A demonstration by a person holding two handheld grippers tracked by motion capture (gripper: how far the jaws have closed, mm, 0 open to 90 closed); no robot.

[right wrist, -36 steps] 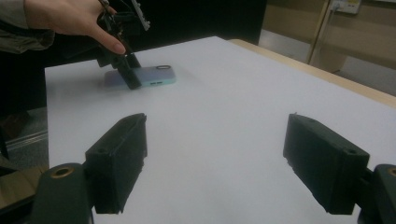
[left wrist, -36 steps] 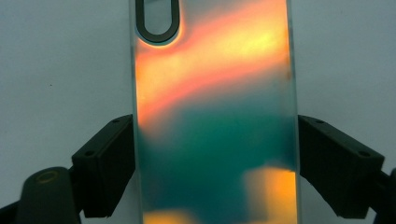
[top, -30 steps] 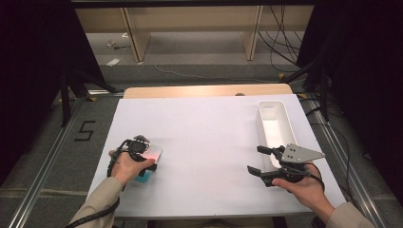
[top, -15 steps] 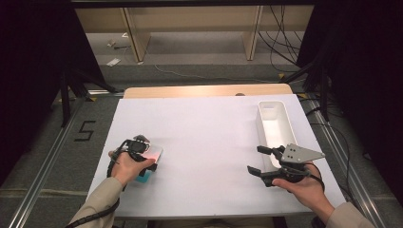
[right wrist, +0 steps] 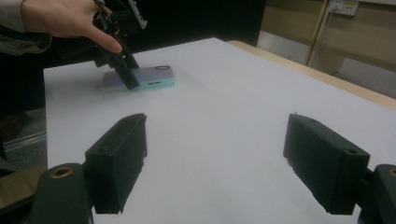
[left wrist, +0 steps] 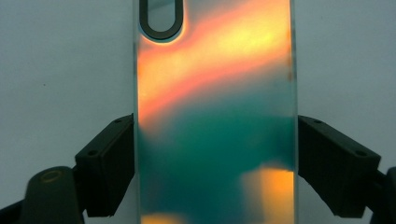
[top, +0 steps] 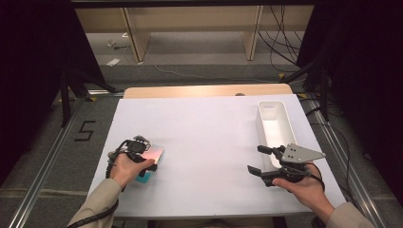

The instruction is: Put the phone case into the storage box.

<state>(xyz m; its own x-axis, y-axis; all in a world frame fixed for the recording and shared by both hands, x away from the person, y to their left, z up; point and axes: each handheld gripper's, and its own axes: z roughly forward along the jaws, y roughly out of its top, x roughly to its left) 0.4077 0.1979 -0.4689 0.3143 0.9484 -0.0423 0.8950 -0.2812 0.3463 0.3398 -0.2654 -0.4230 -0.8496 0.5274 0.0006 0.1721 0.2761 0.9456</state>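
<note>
My left gripper [top: 142,154] sits over the phone case [top: 151,156] at the near left of the table [top: 204,123]; in the left gripper view the case [left wrist: 215,116] lies flat between the jaws, long edges right at the pads; the left pad looks touching, the right one touching or a hair off — I can't tell if I'm actually squeezing yet; the case is not lifted.

Handling, my guess: light, thin, glossy rainbow-sheen shell — slick on the faces, probably a bit bendy if empty, so it may bow under a hard pinch; not fragile. I'd grip across the two long edges near the middle, below the oval camera cutout [left wrist: 161,18], and close gently.

My right gripper [top: 273,166] hangs just over the table at the near right, jaws spread wide, nothing between them [right wrist: 224,168]; it's near the close end of the white tray [top: 275,126], which looks empty.

Count: one phone case; one tray; two grippers; one table.
</note>
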